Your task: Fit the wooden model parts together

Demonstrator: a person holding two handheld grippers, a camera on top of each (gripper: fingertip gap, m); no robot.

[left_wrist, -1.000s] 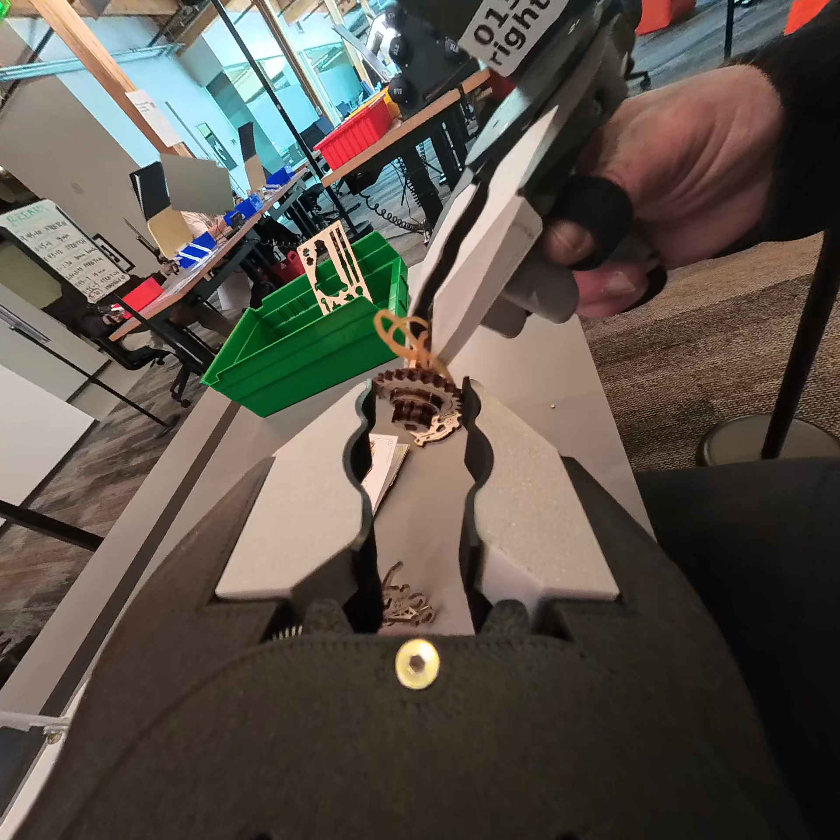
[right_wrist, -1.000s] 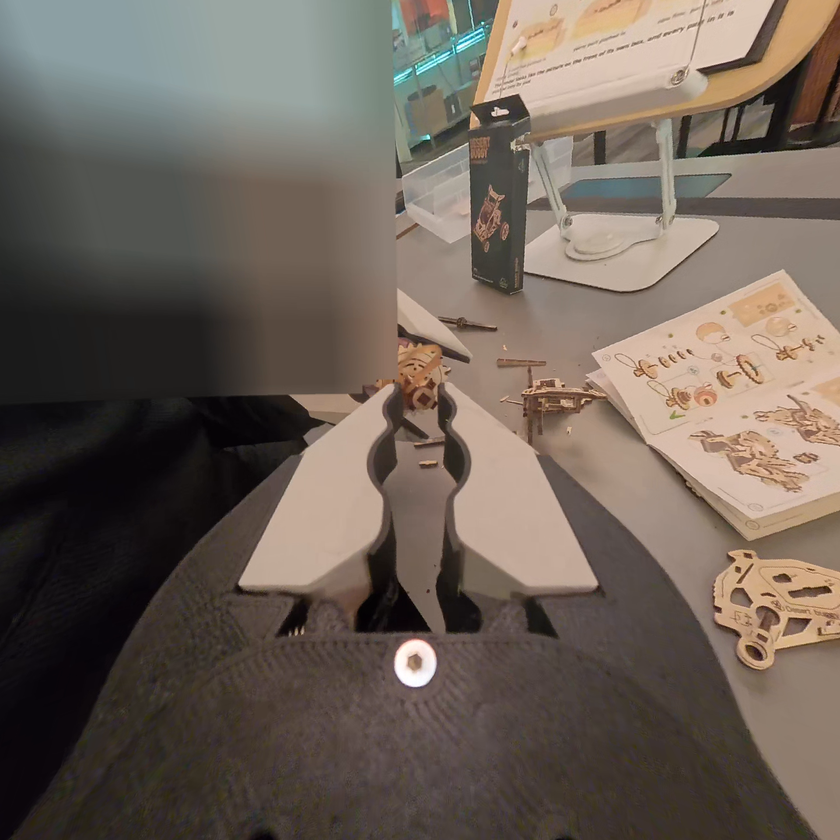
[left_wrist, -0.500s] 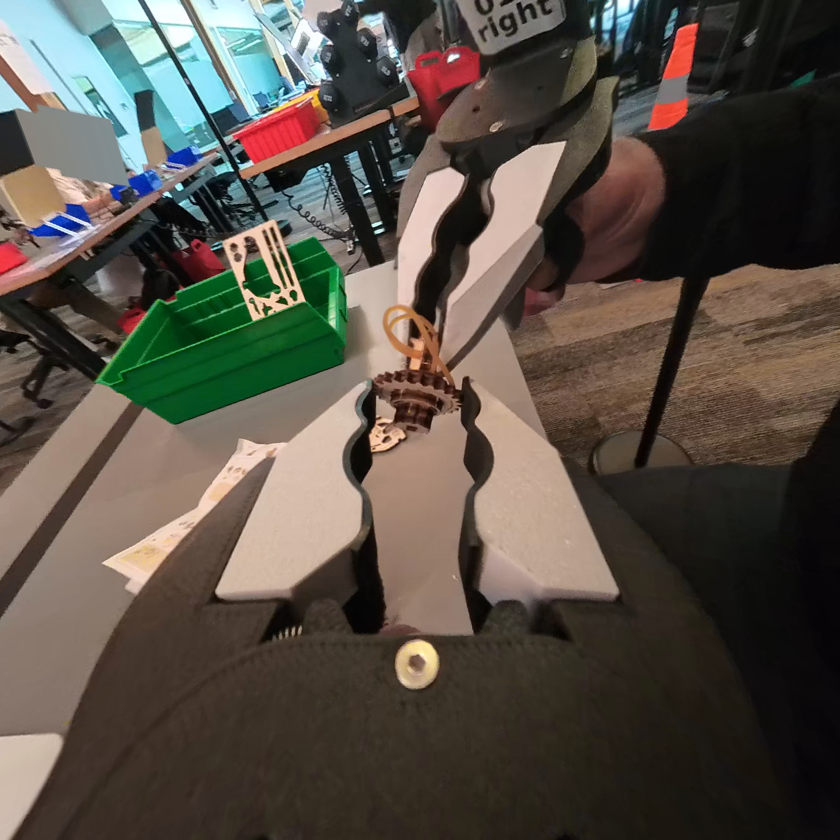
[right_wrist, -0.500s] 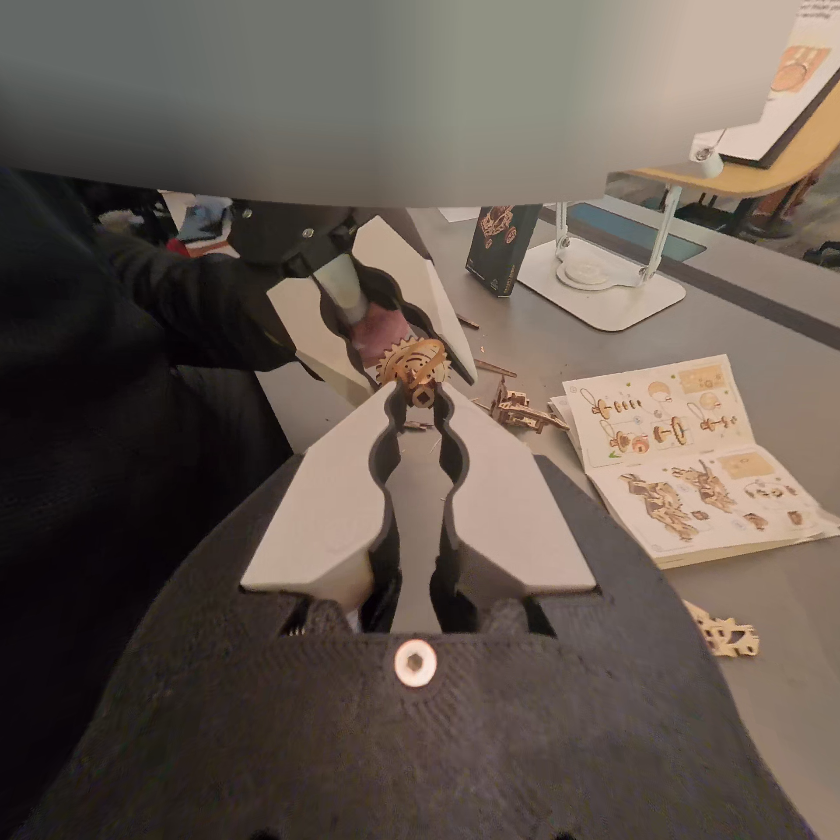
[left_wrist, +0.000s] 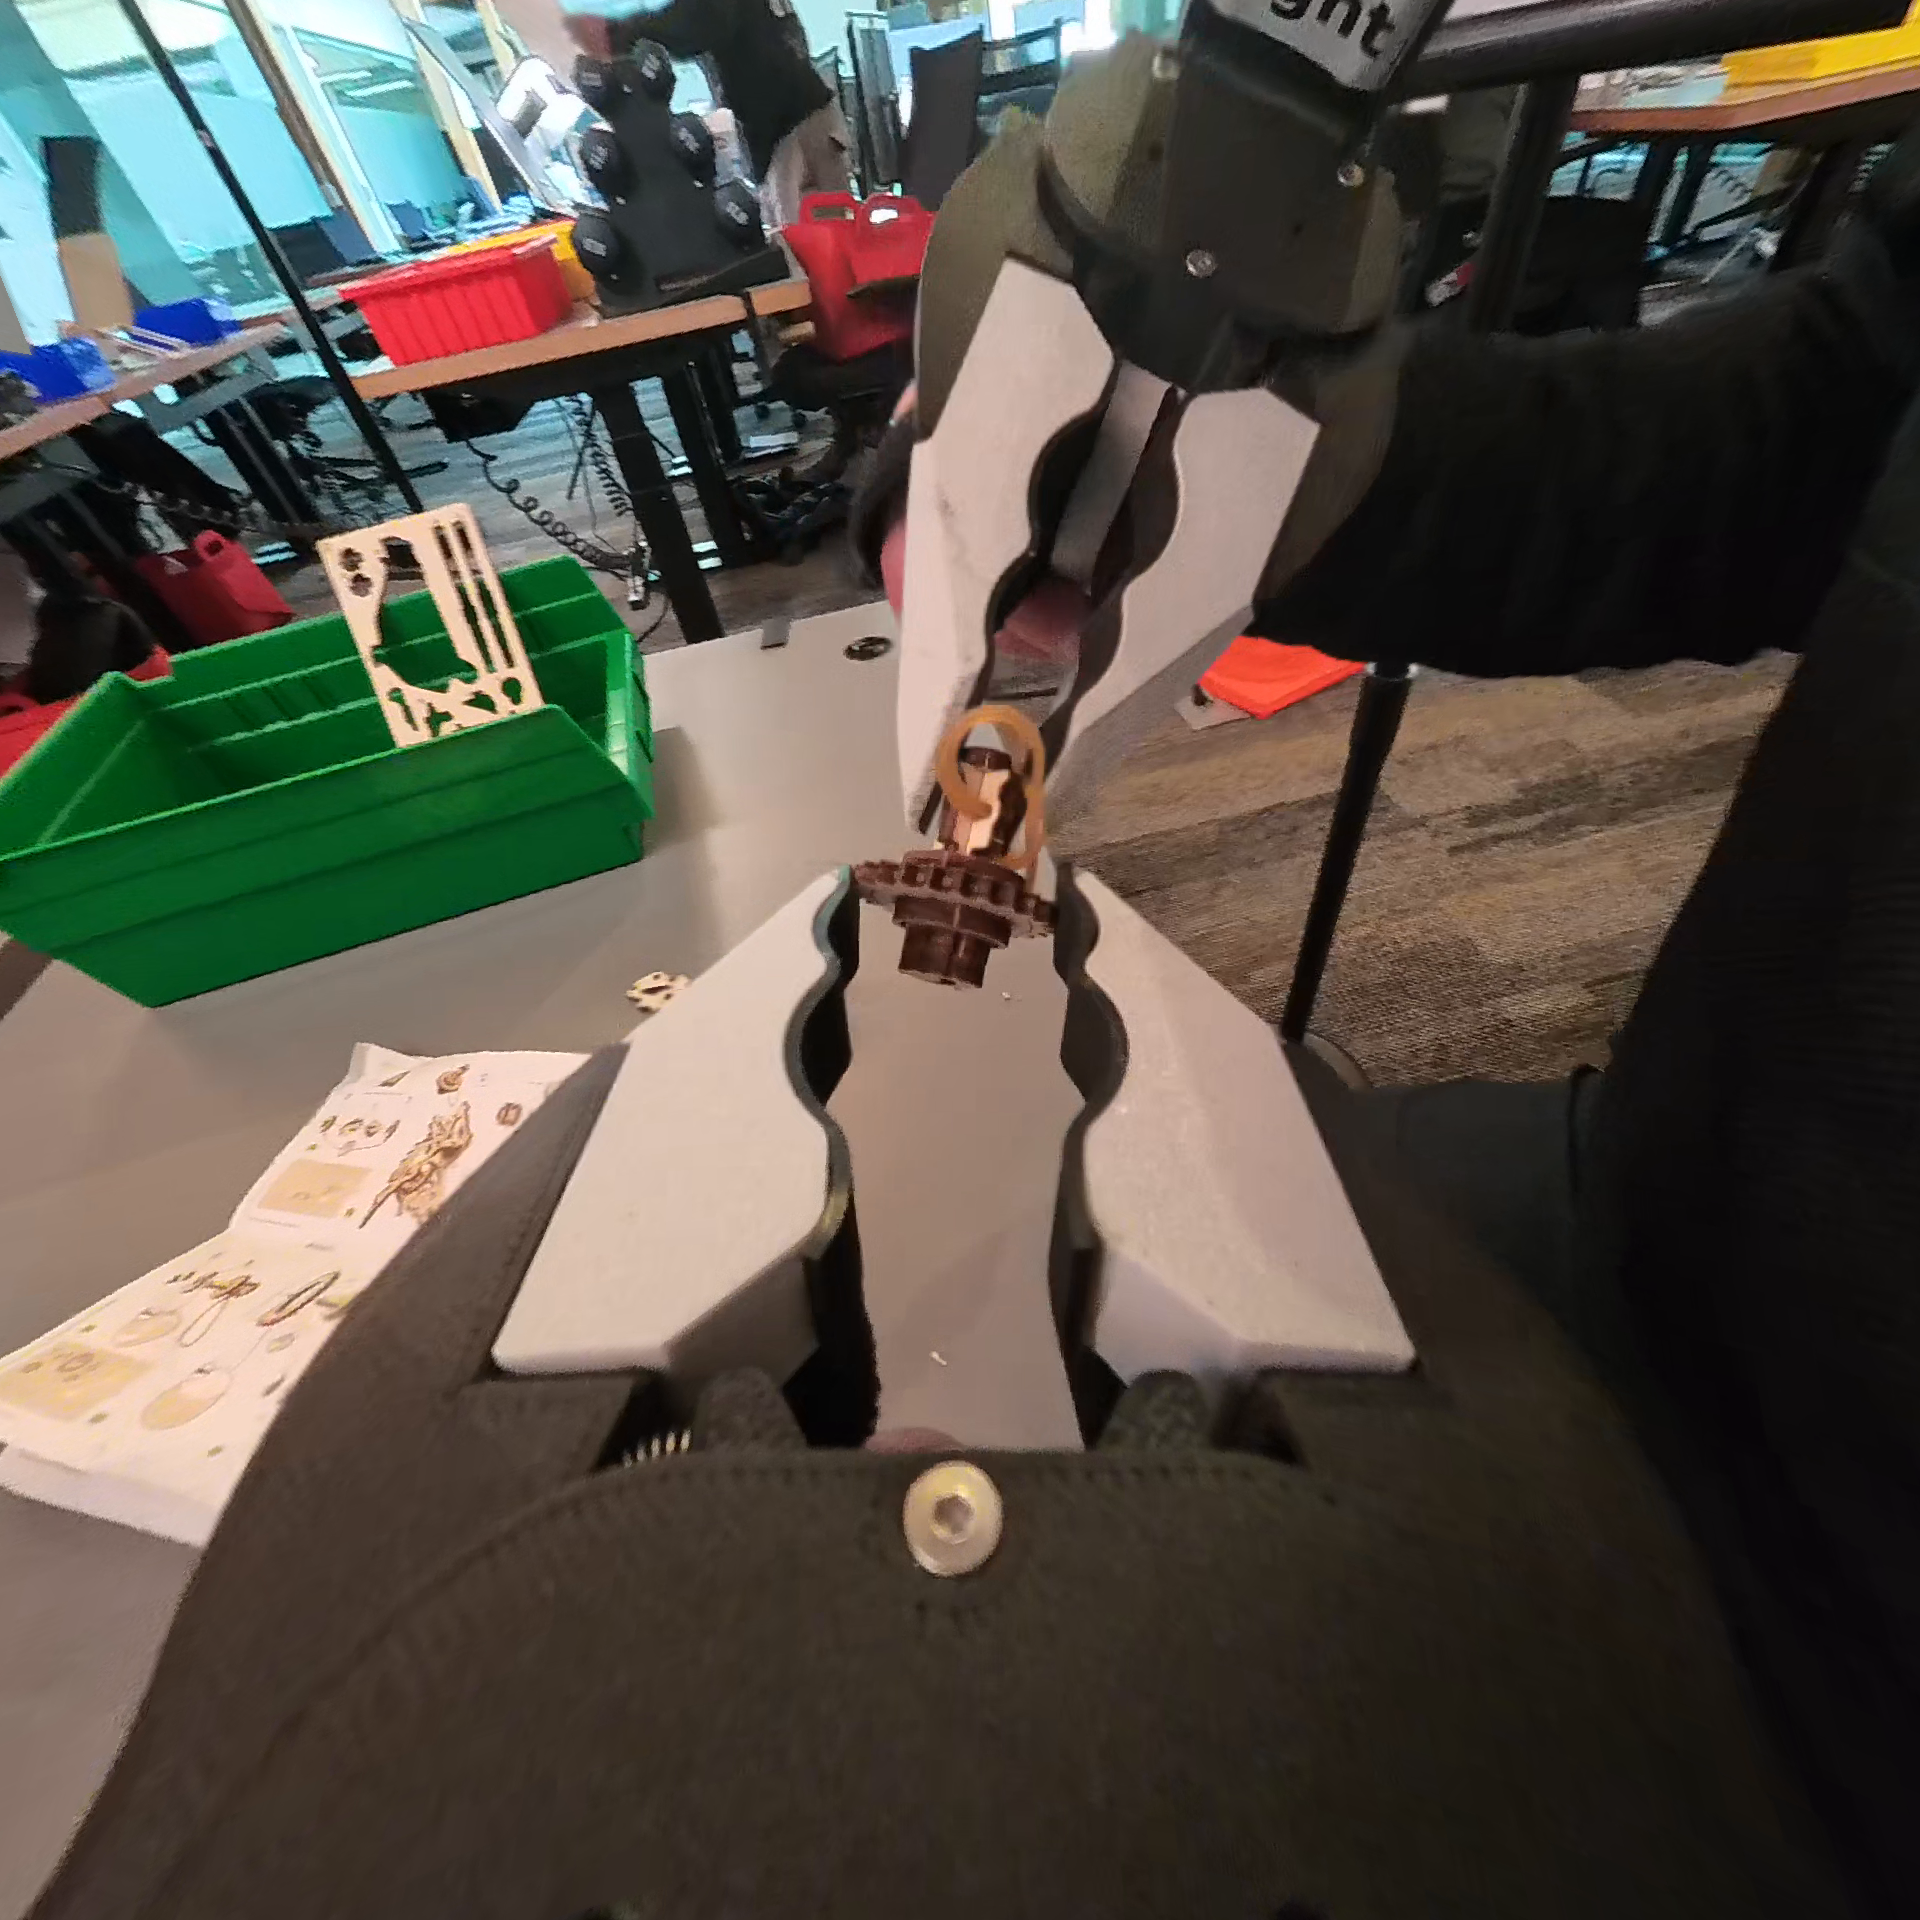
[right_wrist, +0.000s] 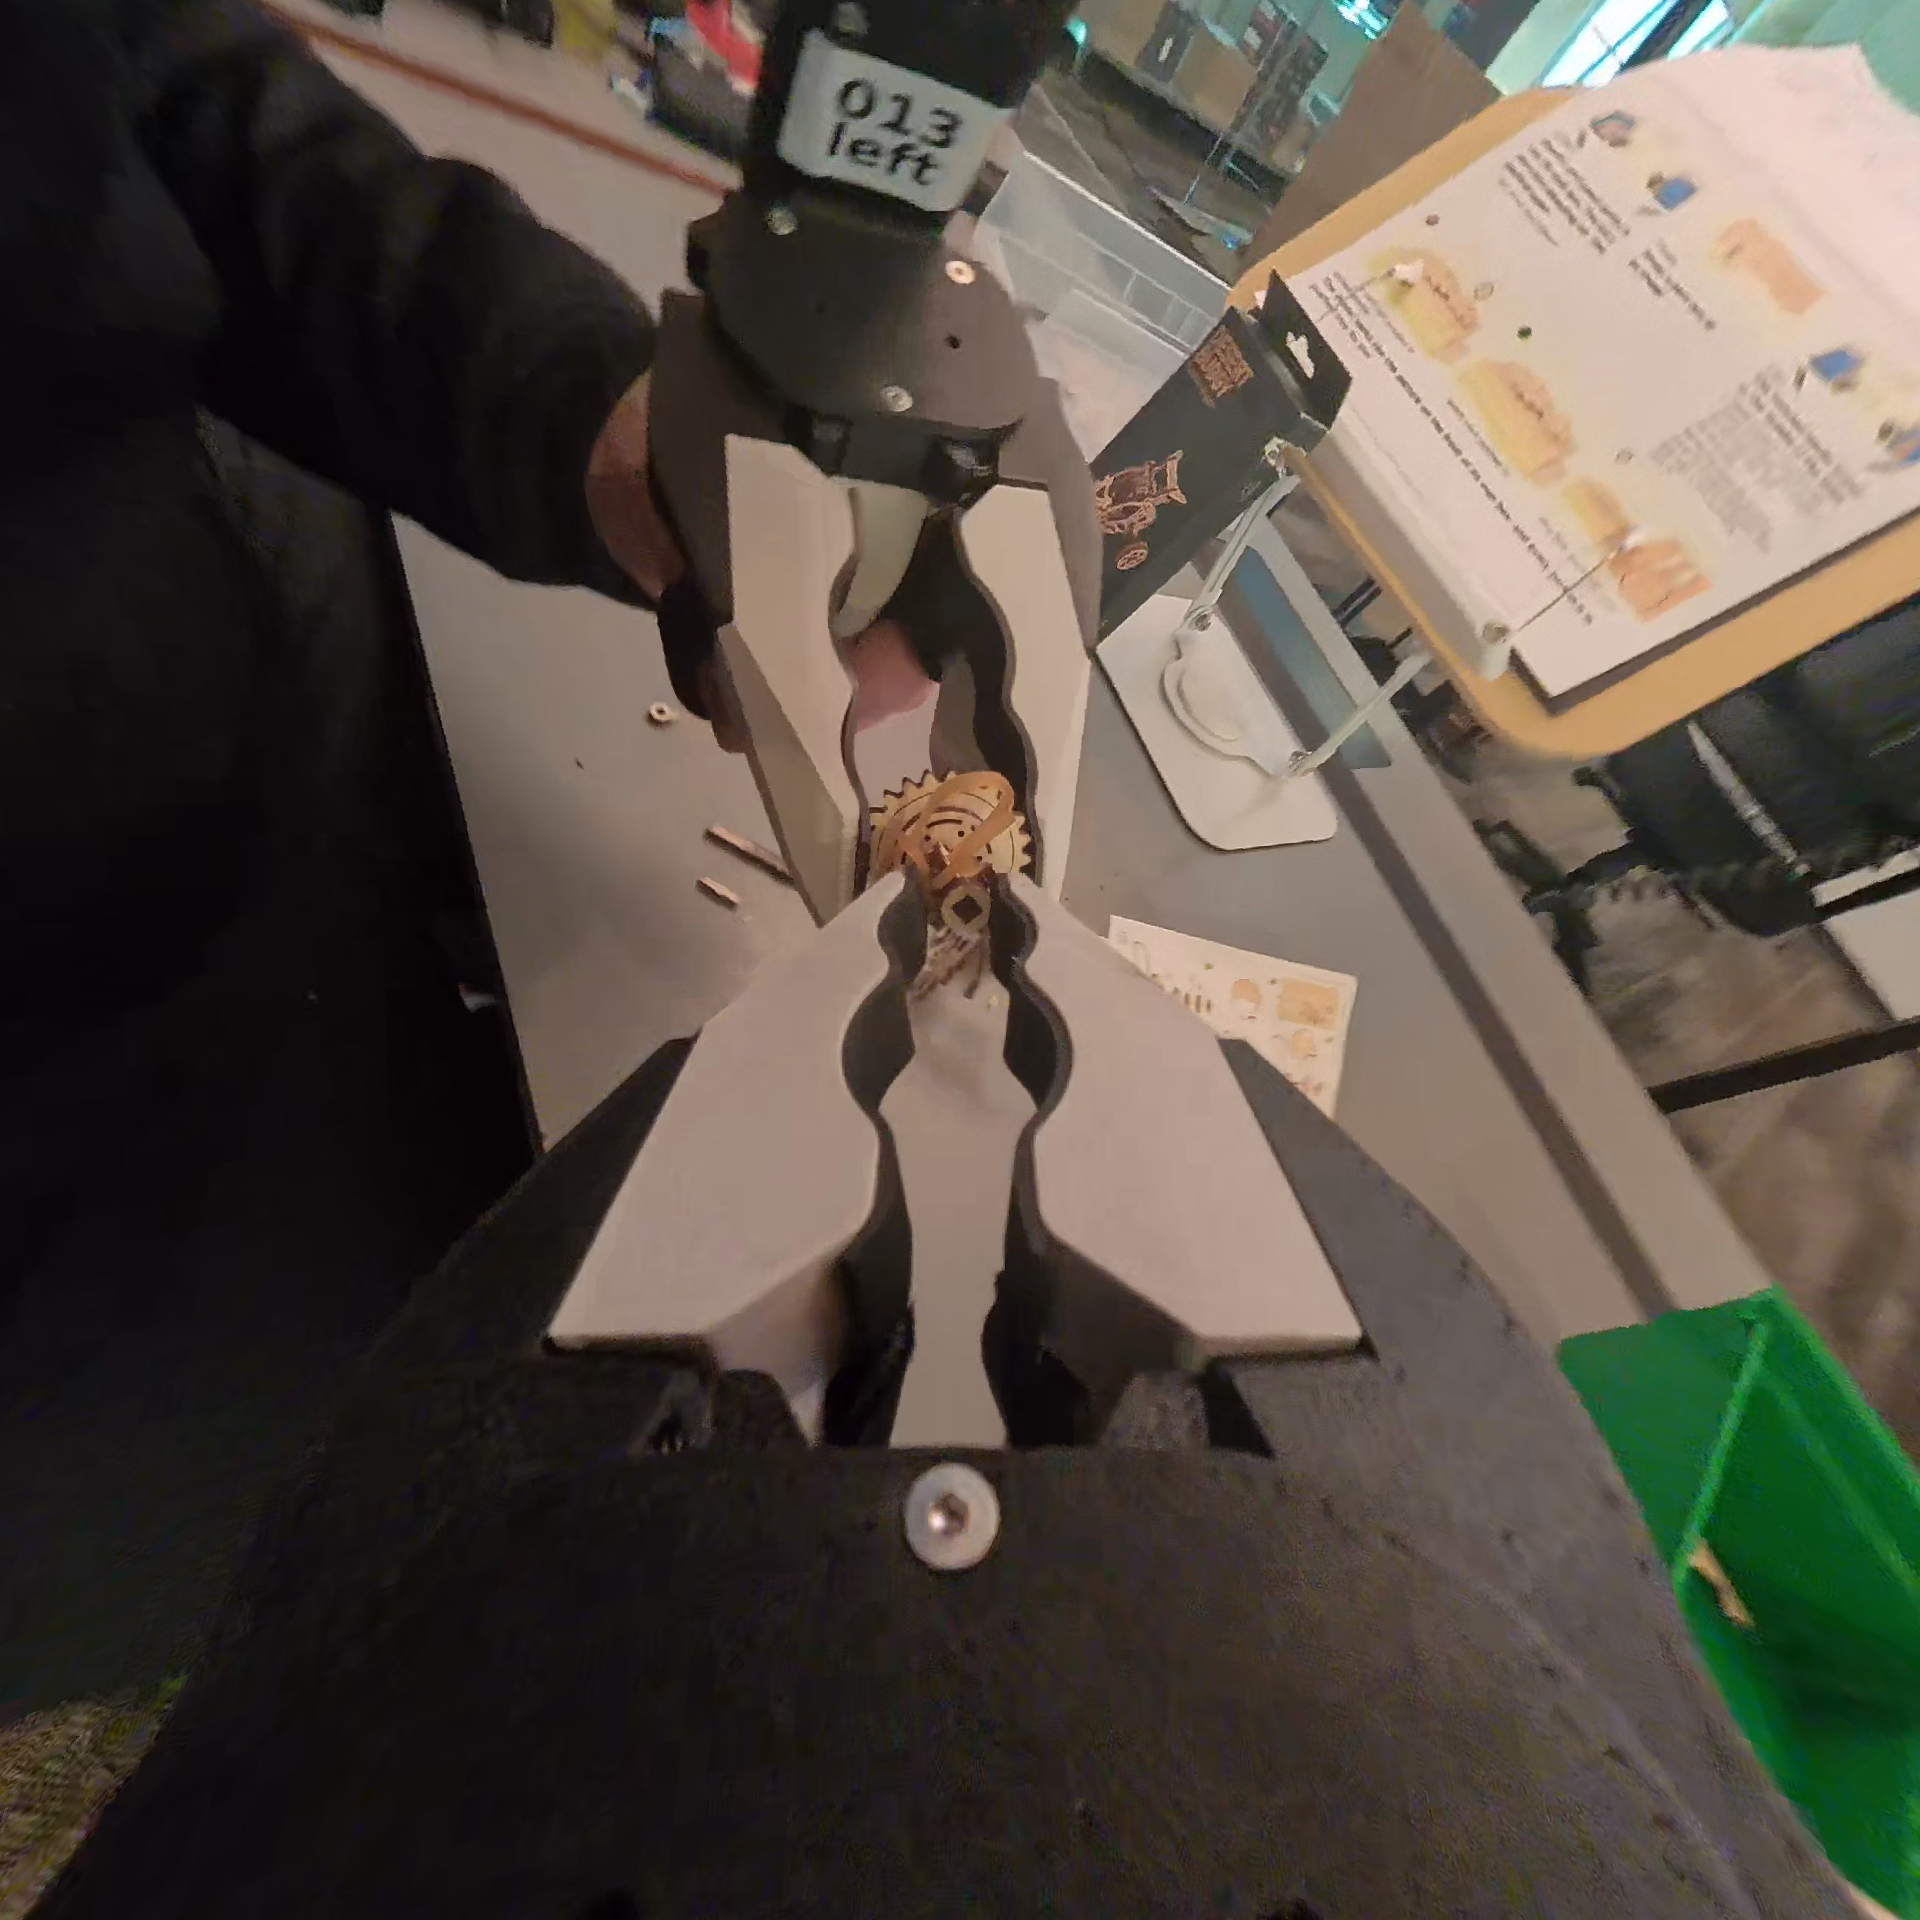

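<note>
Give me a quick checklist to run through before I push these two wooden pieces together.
1. Left tongs gripping the gear piece: ok, its toothed rim sits between the tips.
2. Right tongs gripping the axle part: ok, closed on it above the gear.
3. Rubber band clear of the joint: not ok, it loops around the axle right at the right tips.
4. Axle lined up with the gear's centre: cannot tell, the tips hide the joint.
5. Both pieces clear of the table: ok, held in the air.
</note>
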